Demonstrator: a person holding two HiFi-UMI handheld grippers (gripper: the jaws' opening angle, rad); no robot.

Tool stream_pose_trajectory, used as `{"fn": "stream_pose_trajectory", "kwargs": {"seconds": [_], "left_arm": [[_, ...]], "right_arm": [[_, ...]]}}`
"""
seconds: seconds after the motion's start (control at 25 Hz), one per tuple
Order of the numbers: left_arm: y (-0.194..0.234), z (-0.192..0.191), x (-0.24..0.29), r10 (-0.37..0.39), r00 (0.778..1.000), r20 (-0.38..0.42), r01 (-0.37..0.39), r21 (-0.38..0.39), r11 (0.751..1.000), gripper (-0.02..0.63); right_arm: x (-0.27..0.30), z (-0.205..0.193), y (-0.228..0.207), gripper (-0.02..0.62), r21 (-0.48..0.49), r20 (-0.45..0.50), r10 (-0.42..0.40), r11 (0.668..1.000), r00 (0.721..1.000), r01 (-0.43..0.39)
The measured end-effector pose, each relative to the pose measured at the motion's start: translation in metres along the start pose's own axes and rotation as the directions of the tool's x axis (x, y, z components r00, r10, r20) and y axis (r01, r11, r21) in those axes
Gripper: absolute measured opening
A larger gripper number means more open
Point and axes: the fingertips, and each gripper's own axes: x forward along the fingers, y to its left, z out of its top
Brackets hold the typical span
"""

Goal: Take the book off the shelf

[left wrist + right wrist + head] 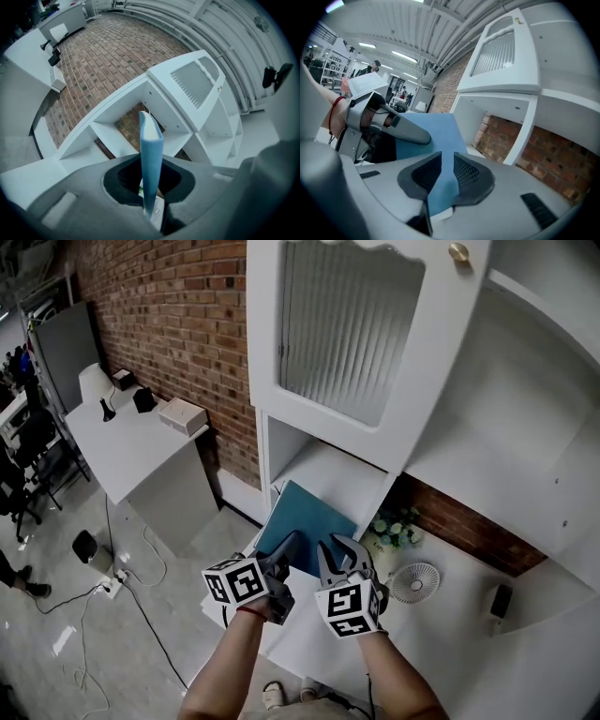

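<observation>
In front of shelf (339, 482), we clamp blue book (305, 521) in left hand-held gripper (289, 545); right hand-held gripper (339, 552) narrow, straddling book edge.

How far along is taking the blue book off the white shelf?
Done: the blue book looks clear of the shelf compartment. In hand: the left tool is clamped on it; the right tool straddles its edge, not yet pressing. Left: carrying it away.

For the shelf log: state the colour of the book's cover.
Plain teal-blue; the book shows best in the head view.
</observation>
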Motion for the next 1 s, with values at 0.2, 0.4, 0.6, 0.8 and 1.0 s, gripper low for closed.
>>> {"fn": "stream_pose_trajectory", "kwargs": {"seconds": [0.2,0.4,0.6,0.8,1.0], "left_arm": [[-0.019,-0.005,-0.010,0.020,1.000,-0.019,-0.018,0.116,0.993,0.046],[-0.037,-0.017,-0.022,0.022,1.000,-0.022,-0.017,0.192,0.981,0.046],[-0.052,-0.025,-0.031,0.051,0.998,-0.037,-0.038,0.295,0.955,0.046],[-0.065,-0.031,-0.041,0.073,0.997,-0.034,-0.056,0.358,0.932,0.046],[-0.080,-0.034,-0.047,0.075,0.997,-0.028,-0.057,0.408,0.911,0.046]], "right_arm": [[-0.014,0.004,-0.002,0.077,0.074,0.044,0.006,0.997,0.999,-0.009],[-0.030,0.002,0.005,0.054,0.153,0.096,0.035,0.987,0.995,-0.050],[-0.047,0.002,0.011,0.032,0.222,0.142,0.061,0.971,0.988,-0.092],[-0.061,0.001,0.010,0.023,0.286,0.185,0.065,0.951,0.981,-0.117],[-0.076,0.011,0.017,0.023,0.307,0.237,0.092,0.937,0.967,-0.165]]}}
